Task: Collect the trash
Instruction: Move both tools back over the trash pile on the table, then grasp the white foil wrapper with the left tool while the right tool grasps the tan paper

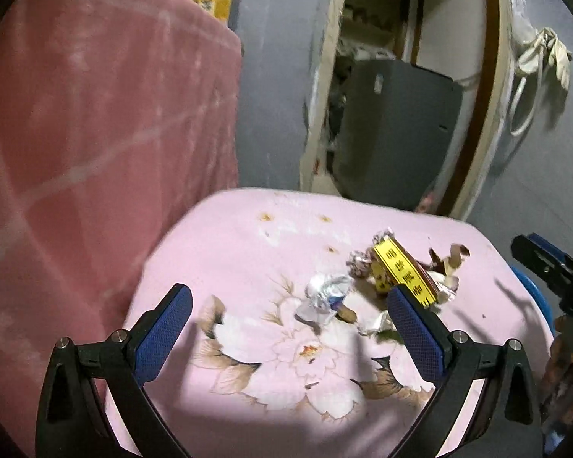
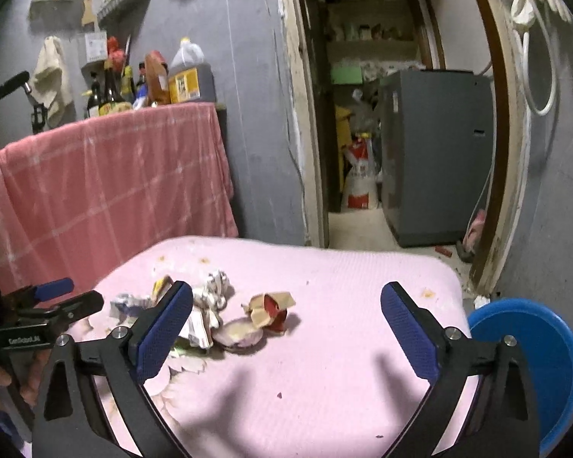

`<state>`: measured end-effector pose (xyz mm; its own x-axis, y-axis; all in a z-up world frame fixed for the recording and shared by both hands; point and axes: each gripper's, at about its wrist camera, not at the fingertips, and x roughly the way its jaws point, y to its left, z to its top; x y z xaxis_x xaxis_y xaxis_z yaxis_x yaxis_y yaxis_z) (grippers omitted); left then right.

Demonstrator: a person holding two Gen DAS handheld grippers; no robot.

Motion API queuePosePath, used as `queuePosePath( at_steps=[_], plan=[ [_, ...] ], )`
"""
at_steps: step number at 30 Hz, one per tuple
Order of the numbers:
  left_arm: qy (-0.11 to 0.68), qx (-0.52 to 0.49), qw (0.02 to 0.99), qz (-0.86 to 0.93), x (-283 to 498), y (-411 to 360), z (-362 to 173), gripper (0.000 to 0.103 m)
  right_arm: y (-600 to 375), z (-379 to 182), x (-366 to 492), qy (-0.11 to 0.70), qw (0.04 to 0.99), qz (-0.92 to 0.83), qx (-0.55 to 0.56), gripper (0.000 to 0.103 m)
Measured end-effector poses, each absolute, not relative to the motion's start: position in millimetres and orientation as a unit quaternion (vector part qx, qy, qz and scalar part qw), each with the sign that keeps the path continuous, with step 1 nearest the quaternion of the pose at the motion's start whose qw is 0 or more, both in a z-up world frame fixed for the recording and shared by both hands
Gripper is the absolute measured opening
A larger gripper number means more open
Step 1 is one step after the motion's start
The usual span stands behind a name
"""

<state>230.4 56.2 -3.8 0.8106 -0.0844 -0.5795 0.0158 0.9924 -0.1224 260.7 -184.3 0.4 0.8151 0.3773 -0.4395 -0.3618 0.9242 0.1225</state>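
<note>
A pile of trash lies on the pink flowered tabletop (image 1: 248,244): a crumpled silver-white wrapper (image 1: 326,292), a yellow and brown box (image 1: 403,269) and torn brown paper (image 1: 452,255). My left gripper (image 1: 290,301) is open and empty just above the table, with the wrapper between its fingers. In the right wrist view the same pile shows as crumpled white paper (image 2: 210,297), a torn red and tan wrapper (image 2: 271,307) and a round onion peel (image 2: 240,334). My right gripper (image 2: 286,305) is open and empty, hovering over the pile. The left gripper (image 2: 57,305) shows at the left edge.
A pink checked cloth (image 2: 114,183) covers a counter to the left, with bottles (image 2: 179,76) on top. A blue round bin (image 2: 531,358) stands at the table's right edge. An open doorway (image 2: 382,114) with a grey appliance (image 2: 435,152) lies behind.
</note>
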Motion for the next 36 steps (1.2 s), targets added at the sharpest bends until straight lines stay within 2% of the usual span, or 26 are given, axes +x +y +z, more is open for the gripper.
queuePosePath(
  at_steps=[2, 4, 6, 9, 13, 17, 20, 22, 25, 27, 31, 34, 36],
  plan=[
    [0.316, -0.051, 0.947, -0.034, 235, 53, -6, 0.099, -181, -5, 264, 0.246, 0.949, 0.195, 0.013, 0.095],
    [0.327, -0.051, 0.943, -0.038, 244, 52, -8, 0.092, -179, -8, 269, 0.259, 0.945, 0.197, 0.011, 0.086],
    [0.337, -0.057, 0.939, -0.042, 249, 52, -9, 0.080, -177, -12, 275, 0.277, 0.940, 0.200, 0.009, 0.081],
    [0.348, -0.071, 0.933, -0.051, 256, 52, -13, 0.070, -174, -17, 288, 0.306, 0.928, 0.212, 0.013, 0.078],
    [0.358, -0.069, 0.929, -0.058, 260, 50, -17, 0.063, -168, -25, 308, 0.350, 0.909, 0.226, 0.018, 0.066],
    [0.368, -0.077, 0.925, -0.057, 263, 53, -20, 0.056, -164, -32, 325, 0.388, 0.890, 0.239, 0.030, 0.064],
    [0.370, -0.085, 0.923, -0.057, 264, 56, -21, 0.055, -158, -34, 331, 0.402, 0.882, 0.243, 0.022, 0.063],
    [0.372, -0.084, 0.923, -0.058, 266, 56, -21, 0.054, -151, -37, 335, 0.413, 0.877, 0.246, 0.009, 0.055],
    [0.375, -0.086, 0.921, -0.059, 269, 56, -23, 0.048, -145, -42, 339, 0.428, 0.870, 0.245, -0.003, 0.040],
    [0.375, -0.089, 0.921, -0.059, 268, 58, -23, 0.044, -146, -43, 340, 0.432, 0.869, 0.243, -0.001, 0.034],
    [0.374, -0.098, 0.920, -0.061, 266, 59, -24, 0.033, -148, -44, 339, 0.434, 0.867, 0.244, 0.004, 0.030],
    [0.376, -0.102, 0.919, -0.064, 266, 59, -24, 0.018, -147, -43, 336, 0.430, 0.869, 0.246, 0.001, 0.027],
    [0.375, -0.100, 0.919, -0.063, 264, 58, -24, 0.015, -147, -41, 333, 0.424, 0.872, 0.244, -0.003, 0.026]
  ],
)
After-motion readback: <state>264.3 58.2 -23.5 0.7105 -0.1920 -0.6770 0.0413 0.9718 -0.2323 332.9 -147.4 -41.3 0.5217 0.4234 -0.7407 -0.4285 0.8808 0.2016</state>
